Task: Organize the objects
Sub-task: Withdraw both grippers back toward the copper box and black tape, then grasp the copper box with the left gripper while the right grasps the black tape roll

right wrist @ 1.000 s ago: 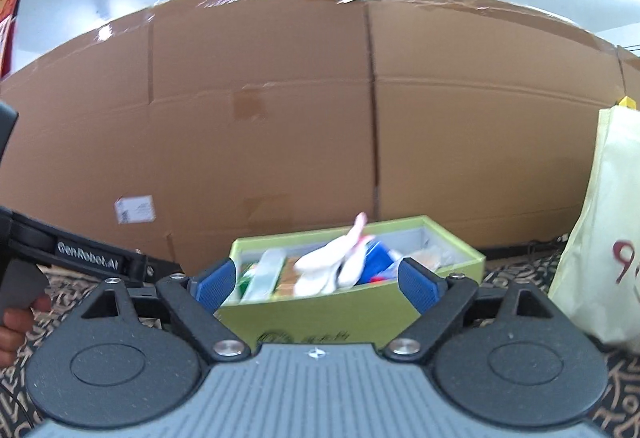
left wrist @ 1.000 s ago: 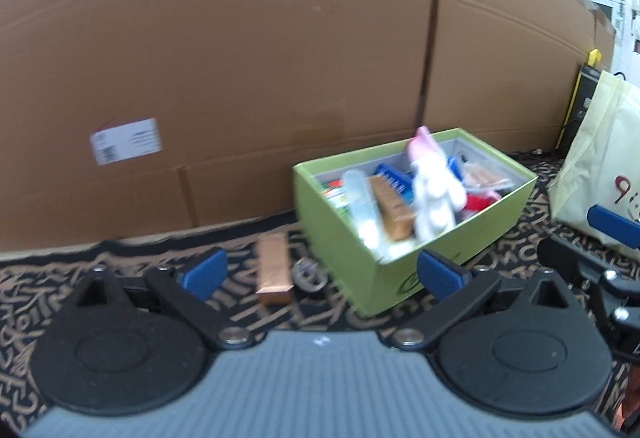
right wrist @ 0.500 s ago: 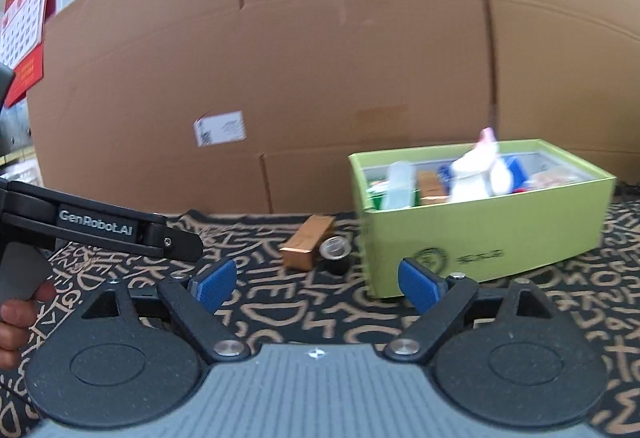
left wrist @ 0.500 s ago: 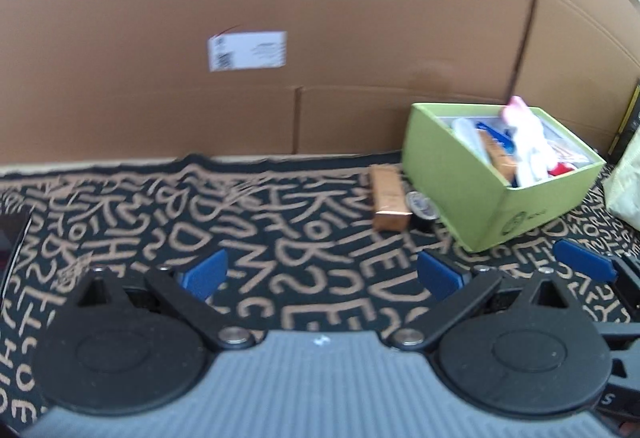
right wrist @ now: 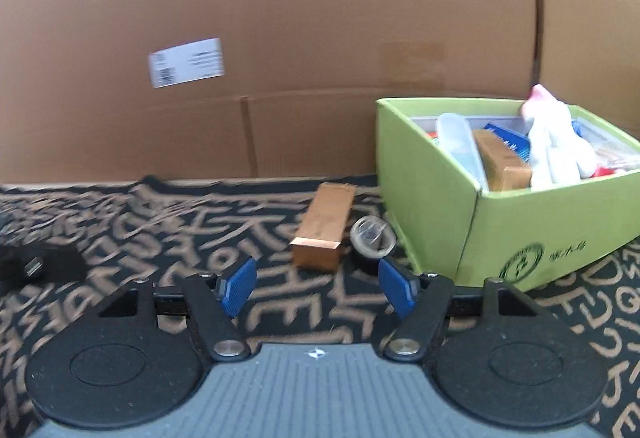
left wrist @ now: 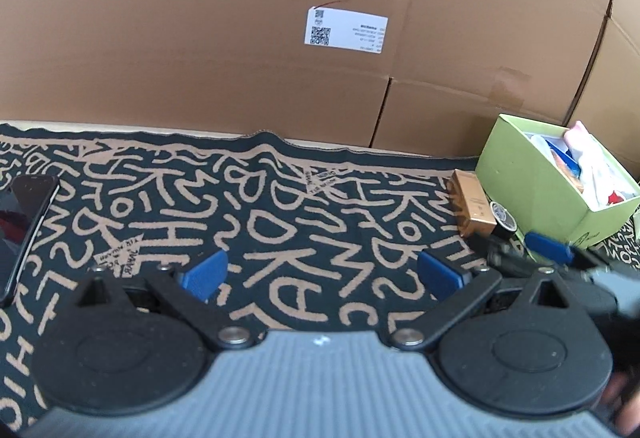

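- Cut off at the right edge of the left wrist view: green box (left wrist: 532,194), only its near corner and part of the contents showing; contents there hard to tell apart.
- Blurred in the right wrist view: patterned mat (right wrist: 160,230) on the left side, plus a dark shape at the far left edge, not identifiable.
- Half out of frame at the left edge of the left wrist view: flat black slab (left wrist: 24,214), possibly a phone.
- Smeared by motion in the left wrist view: right gripper (left wrist: 548,246), one blue pad visible, close to the round item.
- Left gripper (left wrist: 320,274): released, blue pads wide apart, nothing between them, only mat beneath.
- Right gripper (right wrist: 316,286): released, pads apart, nothing held.
- Copper-coloured carton (right wrist: 326,228) lying flat on the mat, straight ahead of the right gripper and slightly beyond its pads; well off to the right of the left gripper (left wrist: 474,204).
- Small round black container with clear lid (right wrist: 373,238) just beside the carton, between it and the green box (right wrist: 436,206), near the right pad.
- White plush toy (right wrist: 554,150) sticking up among packets inside the box.
- Against half a second ago: right gripper pads narrower, carton and round container larger and nearer in its view; left wrist view swung further left, box pushed to the frame's edge, shipping label (left wrist: 346,30) on the cardboard wall (left wrist: 200,18) now near centre.
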